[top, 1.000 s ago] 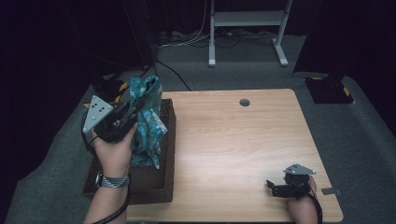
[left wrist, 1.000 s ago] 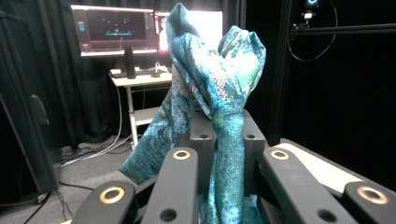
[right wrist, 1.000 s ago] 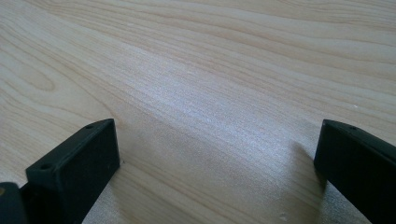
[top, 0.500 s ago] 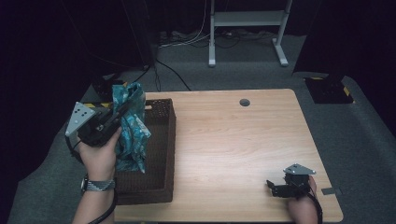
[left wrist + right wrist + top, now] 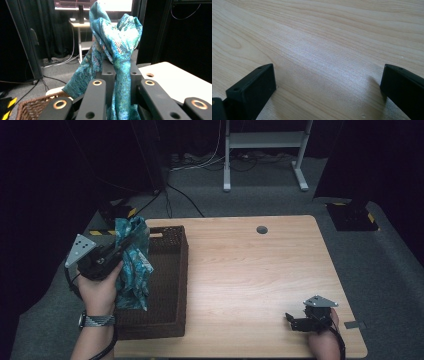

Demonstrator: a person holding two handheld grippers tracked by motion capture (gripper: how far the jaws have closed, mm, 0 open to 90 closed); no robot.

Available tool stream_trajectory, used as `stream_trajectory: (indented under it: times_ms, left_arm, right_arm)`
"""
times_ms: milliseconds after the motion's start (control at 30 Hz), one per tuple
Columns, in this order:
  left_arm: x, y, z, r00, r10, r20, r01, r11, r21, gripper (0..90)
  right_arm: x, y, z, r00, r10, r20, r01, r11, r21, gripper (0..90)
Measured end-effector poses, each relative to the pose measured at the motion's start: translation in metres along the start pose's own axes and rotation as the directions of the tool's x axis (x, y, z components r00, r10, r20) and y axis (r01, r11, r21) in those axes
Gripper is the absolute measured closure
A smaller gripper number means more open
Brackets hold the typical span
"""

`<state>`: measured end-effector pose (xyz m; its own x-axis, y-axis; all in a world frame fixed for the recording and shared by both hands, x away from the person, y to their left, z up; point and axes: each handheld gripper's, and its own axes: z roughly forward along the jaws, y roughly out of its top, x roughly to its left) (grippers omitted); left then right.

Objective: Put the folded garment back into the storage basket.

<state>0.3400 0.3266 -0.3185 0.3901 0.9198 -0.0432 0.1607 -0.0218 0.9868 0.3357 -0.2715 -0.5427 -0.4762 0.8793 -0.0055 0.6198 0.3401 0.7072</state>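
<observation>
A teal patterned cloth (image 5: 133, 262) hangs bunched from my left gripper (image 5: 122, 245), held over the left edge of a dark brown wicker basket (image 5: 172, 285). In the left gripper view the cloth (image 5: 117, 47) is pinched between the two black jaws, its upper folds rising above them and its tail dropping below; my left gripper (image 5: 119, 75) is shut on it. My right gripper (image 5: 291, 320) rests low on the wooden table (image 5: 250, 270) near its front right corner. In the right gripper view its jaws stand wide apart over bare wood, so my right gripper (image 5: 328, 80) is open with nothing between them.
The basket sits at the table's left edge. A round cable hole (image 5: 261, 229) marks the table's far side. Behind the table are a white metal stand (image 5: 260, 150), floor cables (image 5: 180, 195) and a black box with yellow stripes (image 5: 352, 215) at the right.
My left gripper has carried the cloth leftward and down, from above the basket's middle to its left edge. The right gripper has stayed put.
</observation>
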Motion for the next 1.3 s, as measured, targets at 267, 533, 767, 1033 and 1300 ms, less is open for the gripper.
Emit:
stream_trajectory:
  times_ms: [267,533,767,1033,1300]
  left_arm:
    - [0.019,-0.016,0.001,0.9994,-0.030,-0.016,0.031,0.9988,0.038,81.0]
    - [0.038,-0.031,0.006,0.9980,-0.061,-0.020,0.062,0.9940,0.090,81.0]
    - [0.048,-0.040,0.004,0.9984,-0.054,-0.018,0.056,0.9917,0.116,80.9]
    - [0.052,-0.050,0.001,0.9986,-0.050,-0.016,0.052,0.9858,0.160,80.9]
    - [0.059,-0.064,0.005,0.9974,-0.066,-0.028,0.071,0.9732,0.219,80.8]
  right_arm:
    - [0.000,0.000,0.000,1.0000,0.001,0.000,-0.001,1.000,0.001,0.2]
    - [0.000,0.000,0.000,1.0000,0.000,0.000,0.000,1.000,0.000,0.2]
    - [0.000,0.000,0.000,1.0000,0.000,-0.001,0.000,1.000,0.001,0.2]
    - [0.000,0.000,0.000,1.0000,0.000,-0.001,0.000,1.000,0.001,0.2]
    - [0.000,0.000,0.000,1.0000,-0.001,-0.002,0.001,1.000,0.001,0.2]
